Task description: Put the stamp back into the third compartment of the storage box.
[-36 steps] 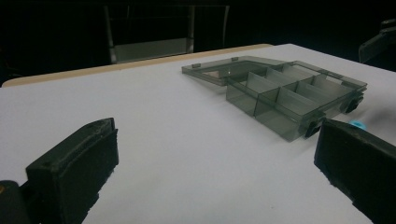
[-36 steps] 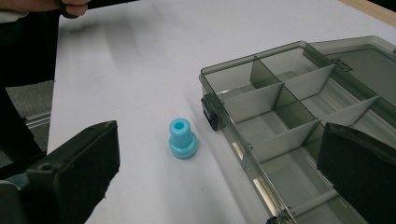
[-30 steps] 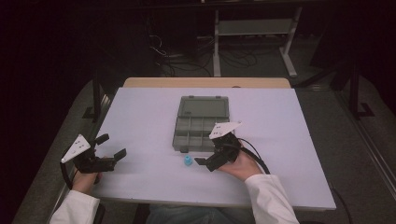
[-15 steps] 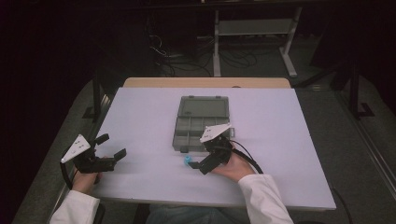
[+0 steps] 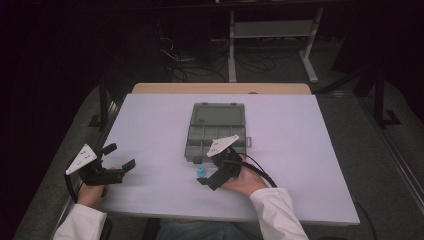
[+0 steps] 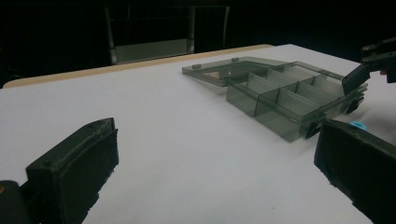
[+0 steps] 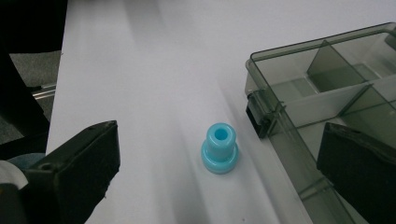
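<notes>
Spanning a dark room, the white table (image 5: pixel 300 150) bears both tongs, wide open, empty.

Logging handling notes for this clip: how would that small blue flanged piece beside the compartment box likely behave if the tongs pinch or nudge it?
The blue piece looks like smooth moulded plastic, so probably stiff, light and somewhat slippery. It stands on its wider flange, so a nudge would likely slide it over the white table rather than tip it. Knocked over, its round body could roll. The right tongs stand open around it.

Bright white table (image 5: pixel 150 125) against a dark, dim room; both gripper views look soft.
</notes>
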Demonstrator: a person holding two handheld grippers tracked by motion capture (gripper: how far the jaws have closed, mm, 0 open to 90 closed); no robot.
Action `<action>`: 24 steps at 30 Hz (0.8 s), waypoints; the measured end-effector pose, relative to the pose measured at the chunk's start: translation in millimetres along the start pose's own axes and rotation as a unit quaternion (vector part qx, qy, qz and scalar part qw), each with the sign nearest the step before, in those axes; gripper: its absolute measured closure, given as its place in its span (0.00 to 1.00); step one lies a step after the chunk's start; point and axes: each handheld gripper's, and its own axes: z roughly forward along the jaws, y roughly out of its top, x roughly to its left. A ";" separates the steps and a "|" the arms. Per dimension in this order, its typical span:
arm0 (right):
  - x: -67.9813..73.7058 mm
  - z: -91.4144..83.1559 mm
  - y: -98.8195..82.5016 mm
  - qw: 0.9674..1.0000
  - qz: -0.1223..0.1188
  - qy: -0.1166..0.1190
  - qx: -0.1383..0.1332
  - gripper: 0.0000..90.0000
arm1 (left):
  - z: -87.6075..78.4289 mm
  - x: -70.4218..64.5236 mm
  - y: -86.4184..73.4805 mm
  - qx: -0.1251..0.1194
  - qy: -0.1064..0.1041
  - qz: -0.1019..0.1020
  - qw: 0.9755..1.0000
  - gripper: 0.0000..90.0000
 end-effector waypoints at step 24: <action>1.9 18.4 1.2 0.999 -0.013 -0.023 0.036 0.45 | 0.0 0.3 -0.1 -0.002 -0.001 -0.001 1.000 0.00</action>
